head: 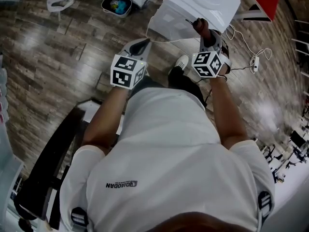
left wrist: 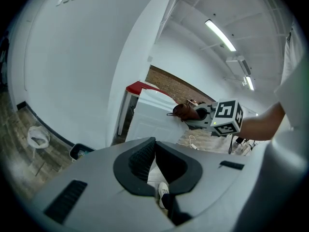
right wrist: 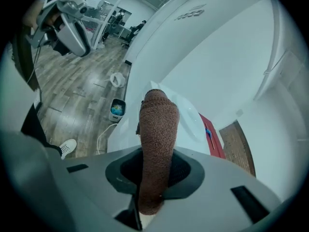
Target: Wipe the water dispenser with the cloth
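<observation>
My right gripper (right wrist: pixel 154 170) pinches the brown cloth (right wrist: pixel 158 129) by the top front edge of the white water dispenser (head: pixel 205 1). My left gripper (left wrist: pixel 154 154) is closed on nothing. Hard rubbing could pull the cloth loose.

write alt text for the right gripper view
The right claw is shut on a brown cloth that sticks out past its tips toward the top of a white water dispenser. A wooden floor shows at the left.
</observation>
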`<action>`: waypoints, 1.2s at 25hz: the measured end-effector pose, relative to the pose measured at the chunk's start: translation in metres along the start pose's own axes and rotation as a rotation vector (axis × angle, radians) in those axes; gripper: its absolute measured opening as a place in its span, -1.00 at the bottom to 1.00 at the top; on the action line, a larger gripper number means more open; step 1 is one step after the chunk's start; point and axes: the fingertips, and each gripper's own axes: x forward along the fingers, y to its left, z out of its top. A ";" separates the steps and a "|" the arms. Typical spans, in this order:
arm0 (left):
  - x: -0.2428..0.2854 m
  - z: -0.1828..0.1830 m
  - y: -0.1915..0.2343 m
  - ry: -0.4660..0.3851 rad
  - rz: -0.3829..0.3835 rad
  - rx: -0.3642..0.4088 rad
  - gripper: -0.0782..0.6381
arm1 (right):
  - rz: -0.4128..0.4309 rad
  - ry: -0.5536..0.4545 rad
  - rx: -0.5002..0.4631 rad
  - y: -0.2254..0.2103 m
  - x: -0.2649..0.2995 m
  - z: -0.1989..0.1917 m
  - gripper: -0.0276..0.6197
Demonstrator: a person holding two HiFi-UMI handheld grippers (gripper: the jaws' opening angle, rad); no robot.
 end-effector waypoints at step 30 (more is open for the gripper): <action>0.001 -0.024 0.001 0.077 0.066 -0.025 -0.78 | 0.326 0.270 -0.084 0.202 0.184 -0.092 -0.70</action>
